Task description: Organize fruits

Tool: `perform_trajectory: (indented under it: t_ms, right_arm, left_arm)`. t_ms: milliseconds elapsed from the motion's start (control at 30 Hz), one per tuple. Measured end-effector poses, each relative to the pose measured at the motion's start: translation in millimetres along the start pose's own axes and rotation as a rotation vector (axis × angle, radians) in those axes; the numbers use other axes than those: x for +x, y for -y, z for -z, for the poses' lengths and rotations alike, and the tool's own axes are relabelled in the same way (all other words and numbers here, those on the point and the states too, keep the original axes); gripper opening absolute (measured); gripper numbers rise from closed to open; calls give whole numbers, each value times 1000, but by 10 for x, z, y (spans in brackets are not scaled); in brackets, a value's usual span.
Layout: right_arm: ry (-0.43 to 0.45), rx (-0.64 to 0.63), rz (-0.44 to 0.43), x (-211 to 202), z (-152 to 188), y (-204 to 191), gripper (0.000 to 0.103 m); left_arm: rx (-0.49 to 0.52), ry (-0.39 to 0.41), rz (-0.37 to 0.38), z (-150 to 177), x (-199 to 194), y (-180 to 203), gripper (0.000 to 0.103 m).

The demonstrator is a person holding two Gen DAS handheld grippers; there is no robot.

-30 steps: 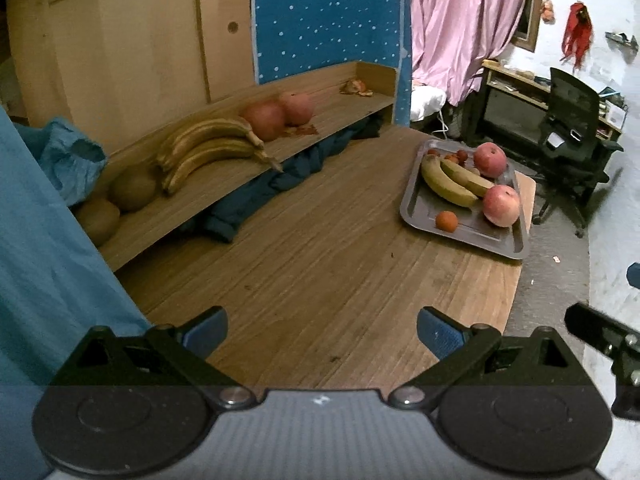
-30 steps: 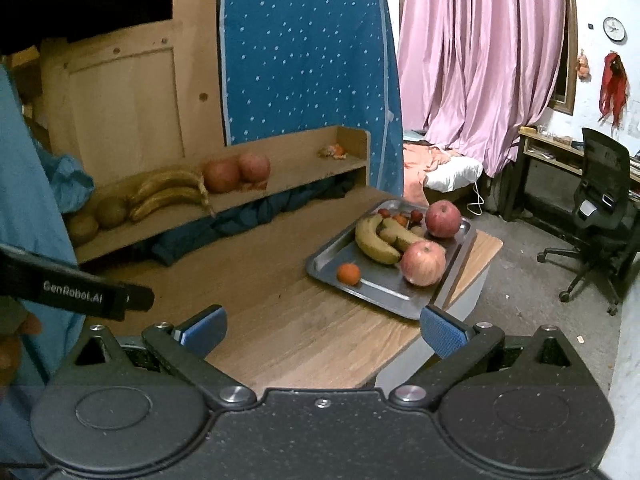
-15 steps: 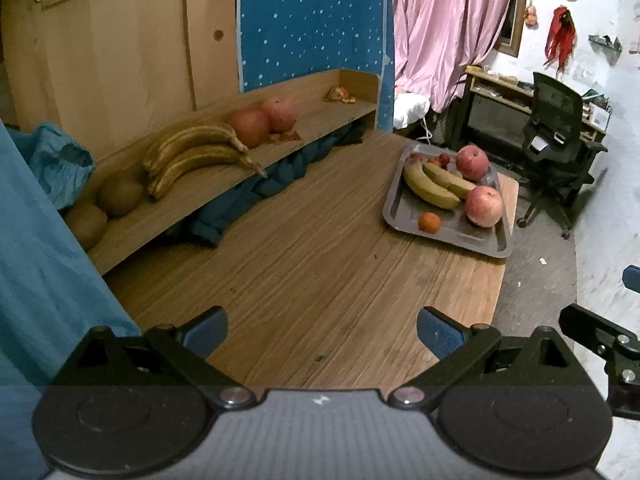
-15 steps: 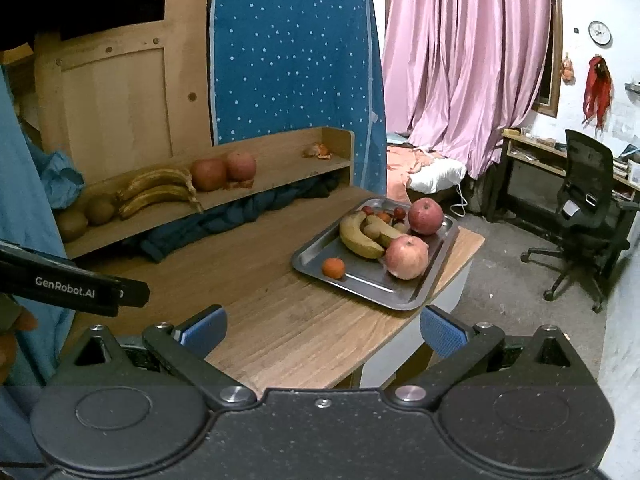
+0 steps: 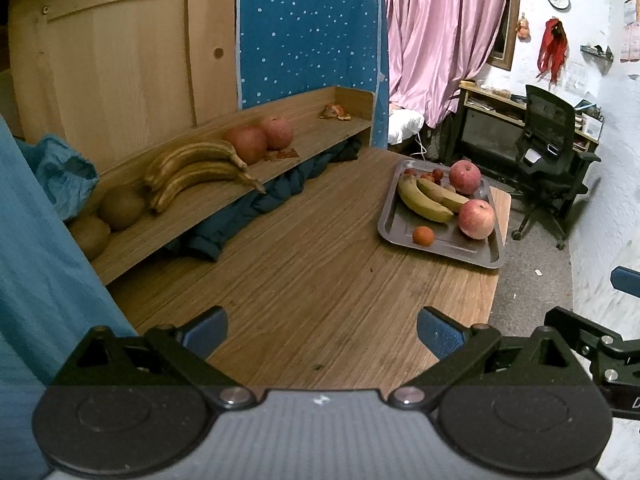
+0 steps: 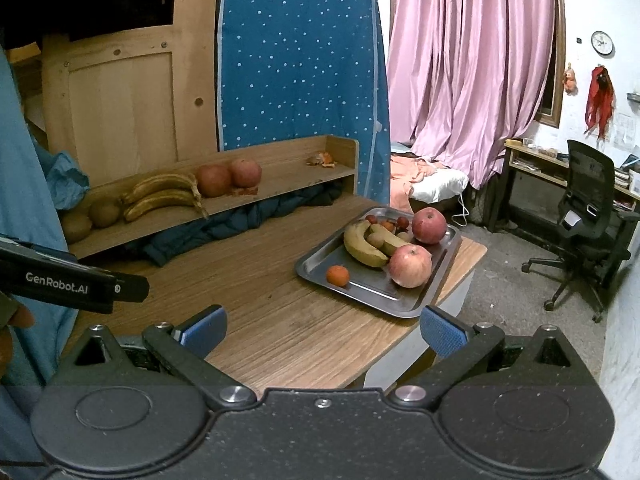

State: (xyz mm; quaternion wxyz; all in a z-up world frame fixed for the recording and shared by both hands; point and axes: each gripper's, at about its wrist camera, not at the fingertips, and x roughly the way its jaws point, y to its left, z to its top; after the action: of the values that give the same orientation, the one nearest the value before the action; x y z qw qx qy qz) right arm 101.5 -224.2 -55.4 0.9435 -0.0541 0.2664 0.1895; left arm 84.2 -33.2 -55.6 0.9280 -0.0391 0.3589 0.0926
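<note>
Overall light: dim indoor, warm, uneven.
Brightest area: white wall [image 5: 592, 168], 3 o'clock in both views.
Darkest area: 11 o'clock corner of the right wrist view, near black.
Glare: soft sheen on the metal tray [image 6: 360, 280] floor; none harsh.
Shadows: deep beneath the wooden shelf [image 5: 224, 208]; faint under fruit.
Distortion: strong fisheye bowing, black vignette at corners.
Focus: centre fairly sharp; wall at 3 o'clock of the left wrist view smeared.
Noise: slight grain in dark areas.

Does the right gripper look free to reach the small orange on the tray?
Probably yes: the right gripper is open, and only bare table lies before the small orange on the tray.
</note>
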Motion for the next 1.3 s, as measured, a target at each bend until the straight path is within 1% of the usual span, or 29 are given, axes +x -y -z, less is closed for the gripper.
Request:
perform_trajectory:
  t_ms: [700, 1300]
  right_arm:
    - [-11, -4, 4, 58, -8, -33, 102]
    - [-12, -4, 5, 61, -8, -25, 102]
  left_arm:
    - [-2, -11, -8, -6, 29, -91, 103]
    - [-1, -11, -8, -2, 28, -80, 103]
